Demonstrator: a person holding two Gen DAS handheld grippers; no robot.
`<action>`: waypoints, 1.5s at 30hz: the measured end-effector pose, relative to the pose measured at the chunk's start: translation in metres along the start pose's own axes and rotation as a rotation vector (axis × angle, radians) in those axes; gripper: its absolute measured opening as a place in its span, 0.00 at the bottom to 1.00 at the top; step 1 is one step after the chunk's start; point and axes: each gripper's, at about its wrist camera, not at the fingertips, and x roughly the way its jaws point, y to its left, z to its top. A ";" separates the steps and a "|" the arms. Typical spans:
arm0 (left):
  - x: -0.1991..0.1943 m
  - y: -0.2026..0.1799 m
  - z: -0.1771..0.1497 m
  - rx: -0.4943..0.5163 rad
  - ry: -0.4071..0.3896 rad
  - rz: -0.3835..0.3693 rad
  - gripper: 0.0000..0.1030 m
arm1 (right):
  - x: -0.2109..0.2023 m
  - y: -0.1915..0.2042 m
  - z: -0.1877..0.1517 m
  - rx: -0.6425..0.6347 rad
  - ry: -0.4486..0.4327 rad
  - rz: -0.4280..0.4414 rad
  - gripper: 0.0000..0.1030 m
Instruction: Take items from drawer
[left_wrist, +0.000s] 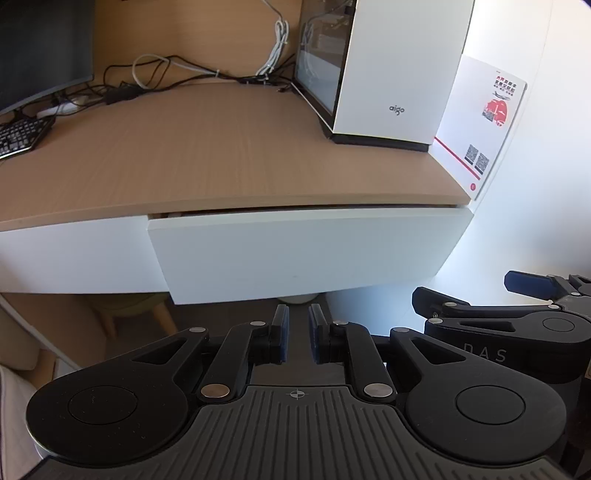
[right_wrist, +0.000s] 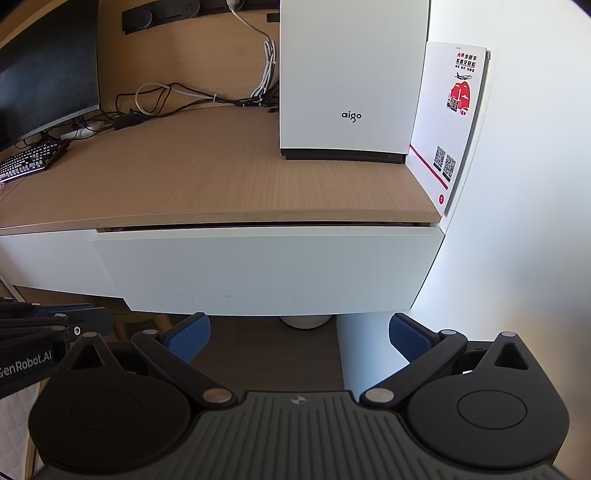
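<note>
Drawer (right_wrist: 266, 269) sits under the right end of the wooden desktop (left_wrist: 207, 155), its plain white front standing slightly proud of the neighbouring white panel (left_wrist: 70, 254) with a thin dark gap along its top edge. It looks barely cracked, not open enough to show anything inside, so the items to be taken out are hidden. No handle is visible on the front; the likely hold is the lower lip or the top gap, which would explain why both tools are held low, below the drawer's bottom edge and pointing up at it.

On the desktop above stands a white computer case (right_wrist: 351, 81) marked "aigo", pushed to the right end against a printed card (right_wrist: 450, 122) that leans on the wall. A curved monitor (right_wrist: 48, 70), a keyboard (right_wrist: 29, 162) and a tangle of cables (right_wrist: 166, 99) occupy the left and back, well apart from the drawer.

The right gripper (right_wrist: 299, 338) has its blue-padded fingers spread wide with nothing between them, probably set ready to take the drawer front. The left gripper (left_wrist: 298, 332) has its pads drawn nearly together, a narrow slit remaining, and it grips nothing either. The two tools are side by side, the right one just beside the left, both short of touching the drawer.

Judging by this, the task is at its start: the drawer must first be pulled out.
</note>
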 end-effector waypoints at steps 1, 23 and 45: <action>0.000 0.000 0.000 0.000 0.000 -0.001 0.14 | 0.000 -0.001 0.001 0.000 0.001 0.001 1.00; 0.007 0.005 0.005 0.004 0.019 -0.019 0.14 | 0.006 0.005 0.006 -0.001 0.021 -0.002 1.00; 0.015 0.017 0.008 -0.016 0.034 -0.026 0.14 | 0.021 0.011 0.011 0.000 0.053 0.004 1.00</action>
